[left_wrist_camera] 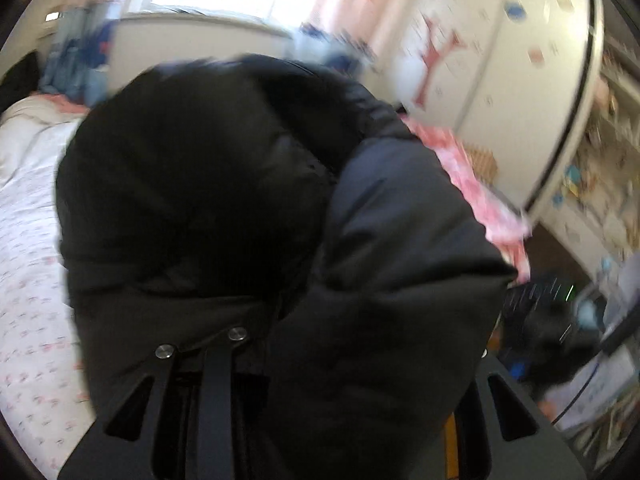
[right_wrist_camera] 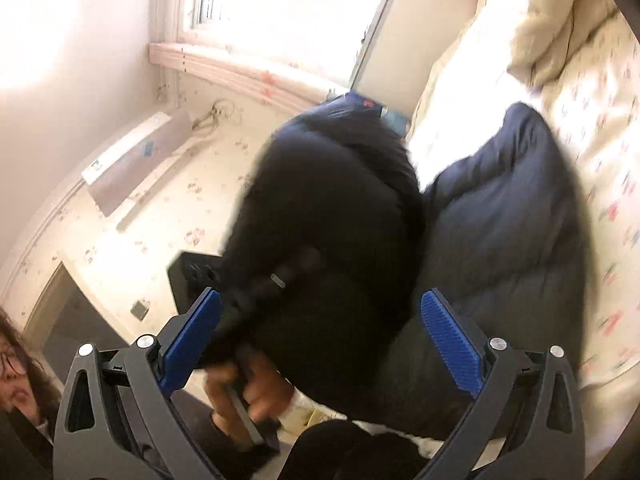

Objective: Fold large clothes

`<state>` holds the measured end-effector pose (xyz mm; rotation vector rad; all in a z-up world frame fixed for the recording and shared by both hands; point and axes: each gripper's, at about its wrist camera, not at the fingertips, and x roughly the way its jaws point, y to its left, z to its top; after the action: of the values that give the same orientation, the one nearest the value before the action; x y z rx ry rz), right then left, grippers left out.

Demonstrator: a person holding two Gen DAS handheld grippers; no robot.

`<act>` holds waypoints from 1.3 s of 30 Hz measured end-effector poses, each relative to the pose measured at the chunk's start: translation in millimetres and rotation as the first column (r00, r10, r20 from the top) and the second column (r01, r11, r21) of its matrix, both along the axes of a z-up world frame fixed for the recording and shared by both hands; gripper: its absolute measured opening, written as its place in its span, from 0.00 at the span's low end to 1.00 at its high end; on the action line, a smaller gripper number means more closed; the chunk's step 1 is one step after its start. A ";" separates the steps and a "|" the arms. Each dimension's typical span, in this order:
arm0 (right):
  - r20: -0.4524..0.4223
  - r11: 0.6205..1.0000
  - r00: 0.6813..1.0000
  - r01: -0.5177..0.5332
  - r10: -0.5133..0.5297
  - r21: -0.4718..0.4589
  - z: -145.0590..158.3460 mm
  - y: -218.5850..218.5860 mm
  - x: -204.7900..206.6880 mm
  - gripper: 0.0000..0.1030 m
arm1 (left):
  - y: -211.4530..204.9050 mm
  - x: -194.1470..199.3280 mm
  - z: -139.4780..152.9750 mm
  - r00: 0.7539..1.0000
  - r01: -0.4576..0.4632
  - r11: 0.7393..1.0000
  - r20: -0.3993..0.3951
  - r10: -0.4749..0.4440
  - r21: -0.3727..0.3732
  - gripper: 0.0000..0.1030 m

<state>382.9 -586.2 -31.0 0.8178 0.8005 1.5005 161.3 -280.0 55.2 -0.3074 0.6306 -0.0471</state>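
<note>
The left gripper (left_wrist_camera: 256,360) is clamped on the black jacket (left_wrist_camera: 248,184) (puffy, blurred) above the bed (left_wrist_camera: 28,240); the right gripper (right_wrist_camera: 320,340) gapes empty.

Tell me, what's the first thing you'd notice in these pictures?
A big, puffy black jacket fills the middle of both views, bunched up and lifted above the flower-print bed sheet. In the right wrist view, the right gripper stands wide open in front with bright blue pads, nothing between them. Behind them a hand holds the other gripper's handle, and a sunny window glows at the top.
</note>
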 end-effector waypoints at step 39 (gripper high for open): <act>0.276 0.727 0.945 0.312 -0.173 -0.612 -25.5 -70.0 10.4 0.94 | -42.7 37.0 -49.1 0.923 0.350 0.936 -0.186 -0.337 0.042 0.68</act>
<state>393.3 -656.3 -56.6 0.2191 0.9387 0.9378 198.4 -322.7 6.1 -0.1256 0.8557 -0.3368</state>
